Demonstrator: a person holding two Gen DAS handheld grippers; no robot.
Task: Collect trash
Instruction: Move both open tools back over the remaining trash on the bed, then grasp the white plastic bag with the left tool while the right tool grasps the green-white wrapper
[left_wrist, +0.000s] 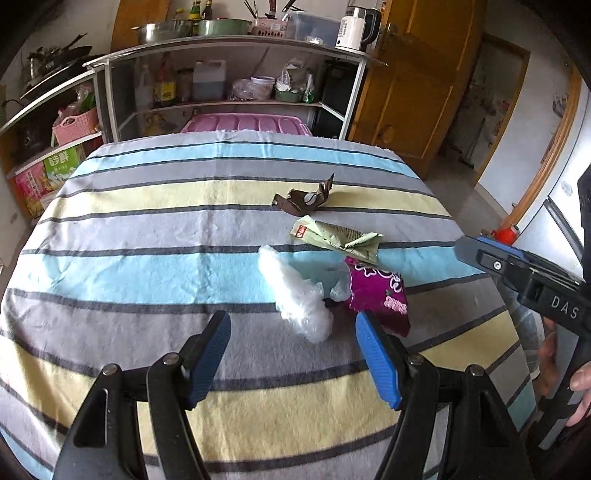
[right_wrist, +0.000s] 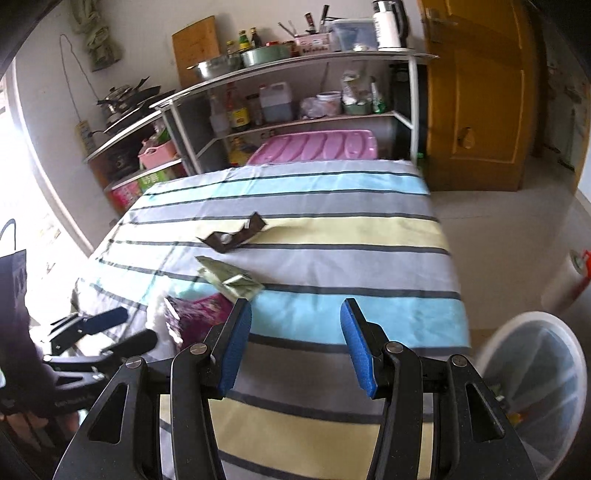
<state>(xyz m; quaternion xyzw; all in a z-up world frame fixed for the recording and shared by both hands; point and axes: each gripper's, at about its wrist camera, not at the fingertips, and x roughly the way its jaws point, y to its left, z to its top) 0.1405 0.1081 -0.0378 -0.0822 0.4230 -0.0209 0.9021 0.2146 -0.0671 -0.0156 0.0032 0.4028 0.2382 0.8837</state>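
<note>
Your left gripper (left_wrist: 293, 360) hangs over the striped tablecloth (left_wrist: 147, 266) with its fingers spread wide, holding nothing; the white crumpled plastic (left_wrist: 295, 295) lies just ahead, between the blue pads (left_wrist: 376, 362). Touching the plastic's right side is the purple wrapper (left_wrist: 380, 291); the green paper packet (left_wrist: 340, 238) sits just beyond, and the brown torn wrapper (left_wrist: 304, 199) farther back, apart from the rest. Your right gripper (right_wrist: 295, 343) is also spread wide and empty, over the table's right portion. The white lined trash bin (right_wrist: 535, 387) stands on the floor beside the table's right edge.
</note>
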